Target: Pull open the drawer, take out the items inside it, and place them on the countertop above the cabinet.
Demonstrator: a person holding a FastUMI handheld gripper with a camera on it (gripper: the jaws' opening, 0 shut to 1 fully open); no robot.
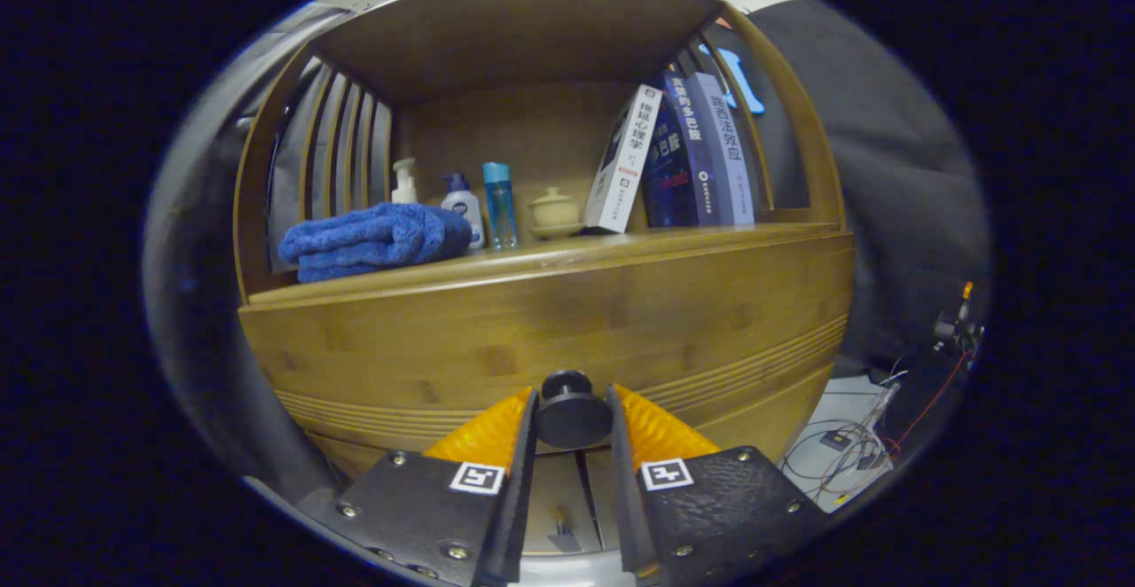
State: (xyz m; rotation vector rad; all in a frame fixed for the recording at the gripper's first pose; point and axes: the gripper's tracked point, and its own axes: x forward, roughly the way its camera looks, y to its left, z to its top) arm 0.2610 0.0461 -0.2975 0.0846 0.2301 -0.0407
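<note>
A bamboo cabinet has a wide drawer front (550, 321) directly ahead of me, its face closed against the cabinet. A round black knob (570, 410) sticks out of the drawer front. My gripper (572, 414) has one finger on each side of the knob and both press against it. The countertop (567, 254) runs along the top of the drawer. The drawer's inside is hidden.
On the countertop lie a folded blue towel (372, 239), a pump bottle (404, 183), a second white bottle (462, 206), a blue bottle (499, 204), a small lidded jar (555, 212) and leaning books (674, 157). Cables (851, 450) lie on the floor to the right.
</note>
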